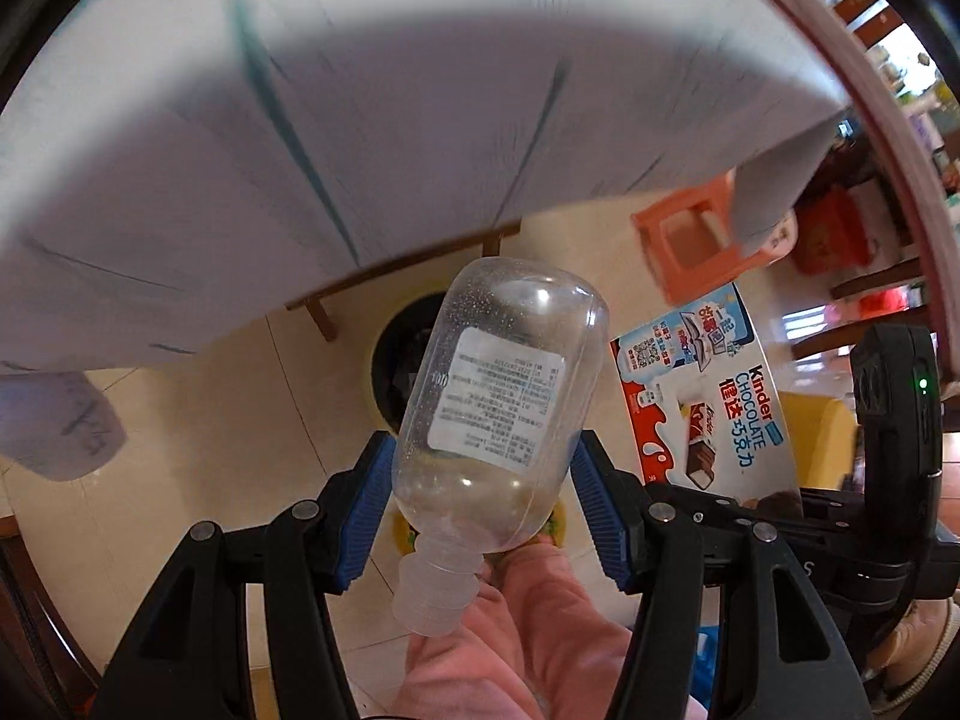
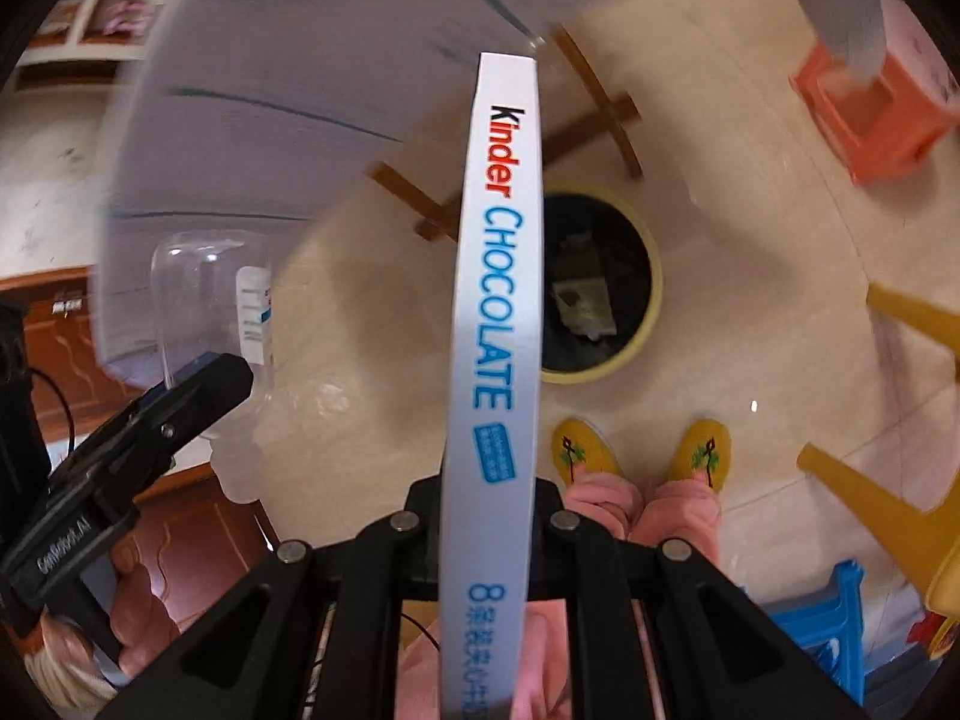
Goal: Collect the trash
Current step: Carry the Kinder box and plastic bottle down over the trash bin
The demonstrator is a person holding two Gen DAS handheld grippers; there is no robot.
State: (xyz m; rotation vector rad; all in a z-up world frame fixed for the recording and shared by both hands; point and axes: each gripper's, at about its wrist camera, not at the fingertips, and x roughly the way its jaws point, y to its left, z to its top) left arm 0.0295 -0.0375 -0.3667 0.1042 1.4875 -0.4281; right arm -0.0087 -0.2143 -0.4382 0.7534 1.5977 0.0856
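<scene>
- Nearest you, your left claw [image 1: 480, 498] is part open around a clear plastic bottle [image 1: 498, 396], its blue pads pressing the sides; the neck points back toward you.
- Your right claw [image 2: 486, 516] is nearly closed on a flat Kinder chocolate box [image 2: 498, 300], held edge-on.
- Below both, your pink trouser legs and yellow slippers [image 2: 585, 450] stand on the pale tiled floor.
- Just beyond the slippers sits the round yellow-rimmed bin [image 2: 654, 300], dark inside, with some scraps already in it.
- Farther off, the cloth-covered desk [image 1: 360, 90] overhangs the bin.
- My read: both pieces are picked up and carried close to the bin; dropping them in is what remains.
</scene>
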